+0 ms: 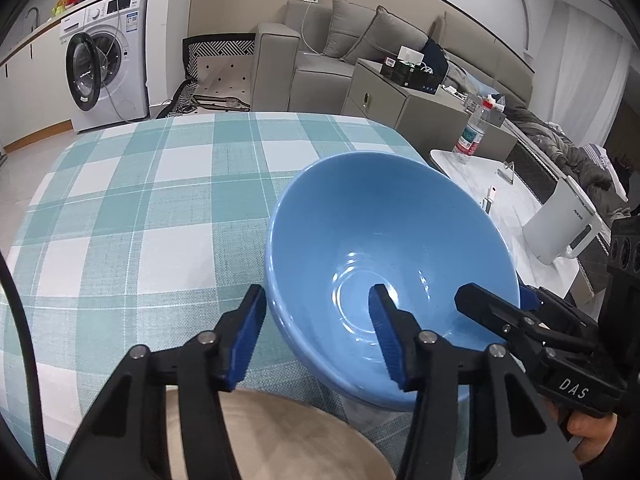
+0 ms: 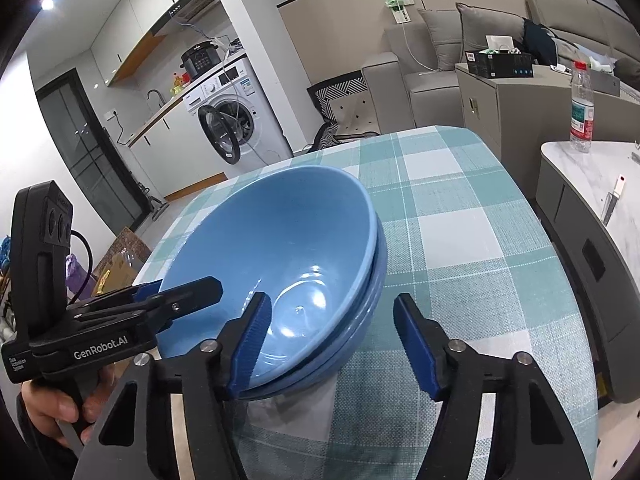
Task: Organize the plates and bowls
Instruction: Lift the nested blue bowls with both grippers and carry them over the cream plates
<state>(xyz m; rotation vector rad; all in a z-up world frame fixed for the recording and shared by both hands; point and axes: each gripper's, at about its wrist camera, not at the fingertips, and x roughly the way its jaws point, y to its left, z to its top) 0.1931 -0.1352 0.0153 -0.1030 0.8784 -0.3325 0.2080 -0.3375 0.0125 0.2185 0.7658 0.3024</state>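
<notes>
A stack of blue bowls (image 1: 384, 240) sits tilted on a clear stand on the checked tablecloth (image 1: 140, 200). The stack also shows in the right wrist view (image 2: 280, 248), with two or three nested rims. My left gripper (image 1: 318, 332) is open, its jaws astride the near-left rim, one finger inside the top bowl. My right gripper (image 2: 332, 340) is open astride the near-right rim. Each gripper shows in the other's view: the right gripper (image 1: 496, 304) at the bowl's right rim, the left gripper (image 2: 176, 292) at its left rim.
A beige round seat (image 1: 280, 436) lies below the table's near edge. A white counter (image 1: 500, 200) to the right carries a water bottle (image 2: 581, 108) and a white kettle (image 1: 560, 228). A washing machine (image 1: 108, 56) and a grey sofa (image 1: 360, 40) stand behind.
</notes>
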